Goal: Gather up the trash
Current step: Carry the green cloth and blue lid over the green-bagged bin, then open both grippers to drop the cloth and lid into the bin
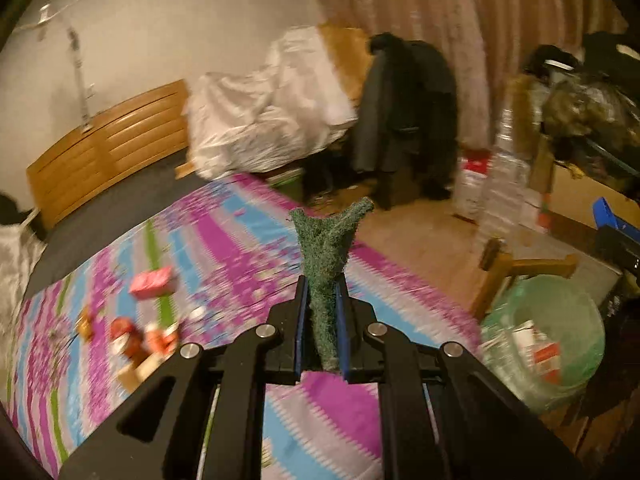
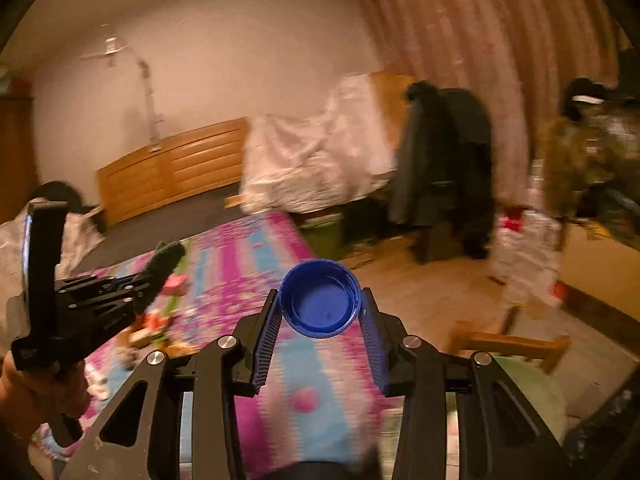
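My left gripper (image 1: 320, 292) is shut on a folded green scouring pad (image 1: 328, 256) and holds it above the patterned bed cover (image 1: 240, 248). It also shows in the right wrist view (image 2: 140, 284) with the pad (image 2: 160, 268) sticking out. My right gripper (image 2: 320, 304) is shut on a blue bottle cap (image 2: 320, 300), open side toward the camera, over the bed's right edge. More trash lies on the cover at the left: a pink packet (image 1: 154, 282) and red wrappers (image 1: 136, 338). A bin with a green bag liner (image 1: 548, 336) stands on the floor at the right, with cartons inside.
A wooden headboard (image 1: 108, 148) and white plastic-covered bundle (image 1: 264, 108) stand behind the bed. A dark coat (image 1: 404, 120) hangs by the curtain. A wooden stool (image 1: 520, 272) stands beside the bin. Stacked clear bottles (image 1: 504, 168) and a cluttered table (image 1: 580, 184) are at right.
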